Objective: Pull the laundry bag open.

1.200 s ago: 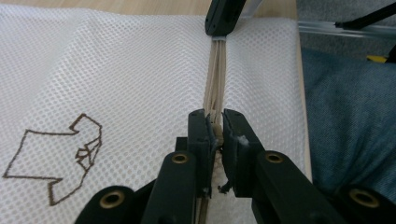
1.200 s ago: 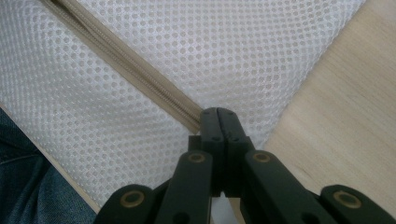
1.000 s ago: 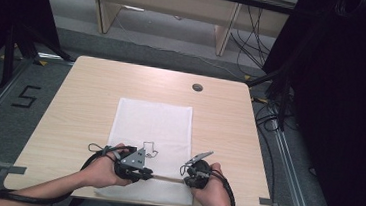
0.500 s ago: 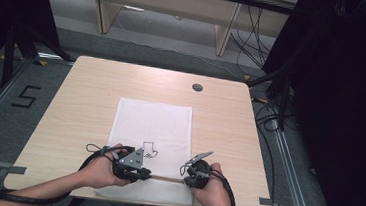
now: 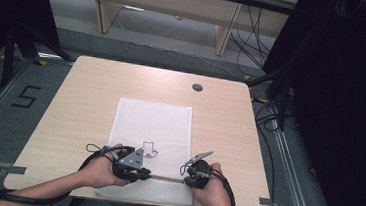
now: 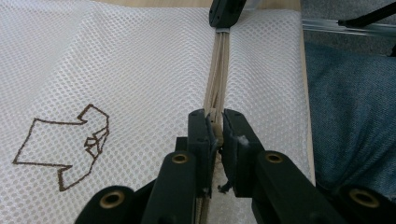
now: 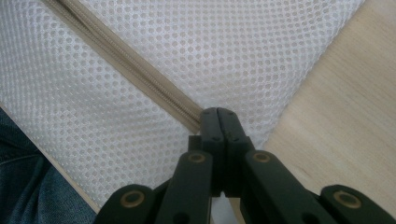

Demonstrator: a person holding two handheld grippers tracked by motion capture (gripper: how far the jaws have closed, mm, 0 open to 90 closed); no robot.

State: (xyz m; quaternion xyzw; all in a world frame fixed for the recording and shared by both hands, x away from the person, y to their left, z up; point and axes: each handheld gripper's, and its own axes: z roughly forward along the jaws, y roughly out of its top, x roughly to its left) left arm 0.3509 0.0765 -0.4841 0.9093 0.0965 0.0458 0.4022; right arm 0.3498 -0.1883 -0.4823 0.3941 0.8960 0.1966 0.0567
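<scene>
Mesh bag flat on table, near edge, brown line drawing on it. Beige zipper runs across bag's near end, between both hands. Left gripper narrowed onto zipper, jaws pinching small pull. Right gripper fully closed, jaws pressed together at zipper's end, near bag corner; cannot tell if fabric caught. Both hands low over near edge, grippers pointing at each other.
</scene>
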